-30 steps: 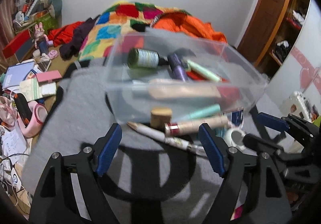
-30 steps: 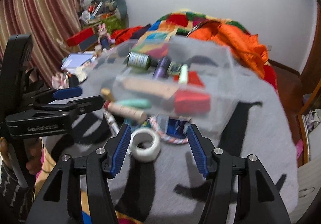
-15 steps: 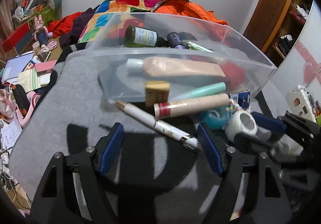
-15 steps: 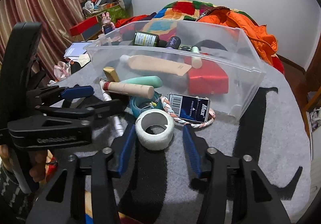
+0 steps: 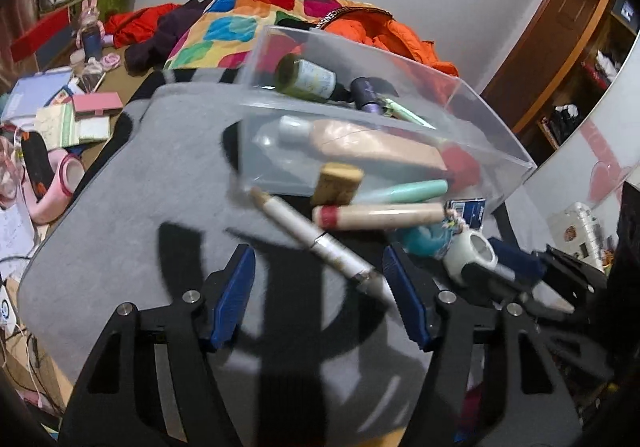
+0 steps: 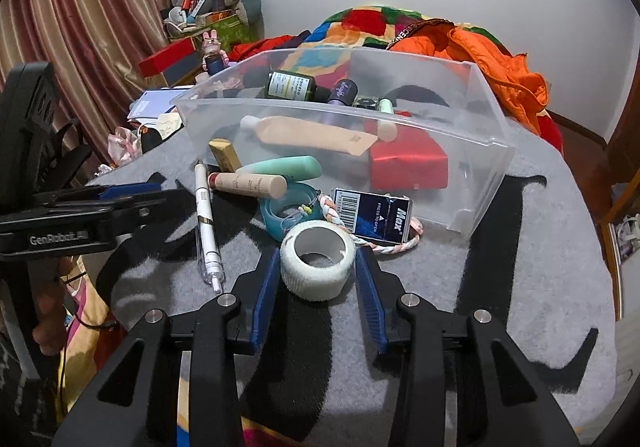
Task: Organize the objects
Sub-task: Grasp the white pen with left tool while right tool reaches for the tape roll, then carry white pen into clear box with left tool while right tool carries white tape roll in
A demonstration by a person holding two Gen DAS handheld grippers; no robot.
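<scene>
A clear plastic bin (image 6: 472, 135) stands on the grey cloth and holds a beige tube (image 6: 308, 133), a red box (image 6: 408, 167) and small bottles. My right gripper (image 6: 318, 267) has closed on a white tape roll (image 6: 318, 261), its pads touching both sides. The roll also shows in the left wrist view (image 5: 470, 253). My left gripper (image 5: 320, 287) is open above a white pen (image 5: 316, 241), whose tip lies between the fingers. A beige stick (image 5: 380, 215), a cork block (image 5: 336, 183), a teal ring (image 6: 288, 207) and a blue Max box (image 6: 376, 217) lie in front of the bin.
The grey cloth (image 6: 520, 287) covers the table. A mint tube (image 6: 288, 167) and a braided cord (image 6: 400, 243) lie by the bin. Behind are a colourful blanket (image 6: 360, 23) and an orange jacket (image 6: 500, 59). Clutter and striped curtains (image 6: 80, 27) stand at the left.
My right gripper has moved forward and closed its fingers onto the white tape roll. My left gripper has come closer to the white pen and stays open.
</scene>
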